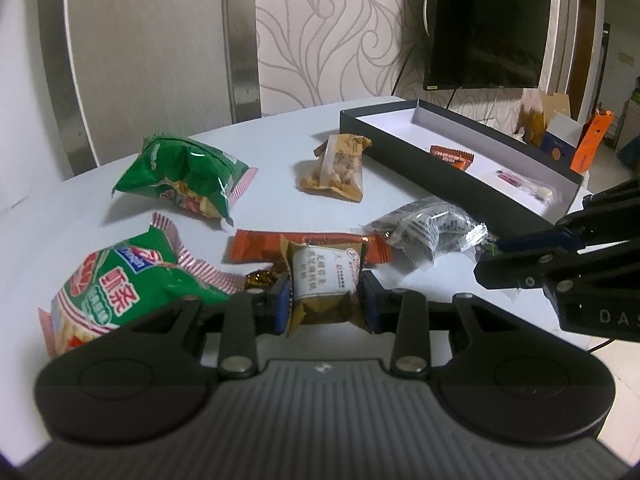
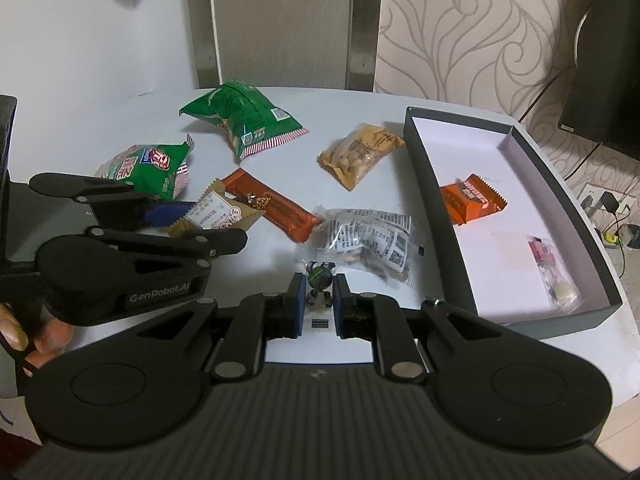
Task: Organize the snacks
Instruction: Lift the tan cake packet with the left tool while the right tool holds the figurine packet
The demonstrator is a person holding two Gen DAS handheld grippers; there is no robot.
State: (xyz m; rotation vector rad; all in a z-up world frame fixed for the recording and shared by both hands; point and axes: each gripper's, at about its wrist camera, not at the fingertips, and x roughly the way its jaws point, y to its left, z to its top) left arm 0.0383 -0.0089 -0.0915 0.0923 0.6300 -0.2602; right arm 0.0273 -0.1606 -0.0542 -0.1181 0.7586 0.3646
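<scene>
My left gripper (image 1: pixel 325 300) is shut on a small brown snack packet with a white label (image 1: pixel 325 280), low over the white table; it also shows in the right wrist view (image 2: pixel 214 214). My right gripper (image 2: pixel 317 300) is shut on a small dark wrapped candy (image 2: pixel 319 286). A dark box with a white inside (image 2: pixel 516 160) stands at the right and holds an orange packet (image 2: pixel 472 200) and a clear packet (image 2: pixel 554 270). Two green chip bags (image 2: pixel 244 120) (image 2: pixel 148 166), an orange bar (image 2: pixel 272 204), a tan nut packet (image 2: pixel 360 154) and a clear printed packet (image 2: pixel 368 240) lie on the table.
The white table (image 1: pixel 72 208) ends at a wall with a grey panel behind it. A black TV (image 1: pixel 488 24) hangs at the back right. A wall socket with cables (image 2: pixel 608 204) sits beyond the box. My right gripper shows at the right in the left wrist view (image 1: pixel 500 258).
</scene>
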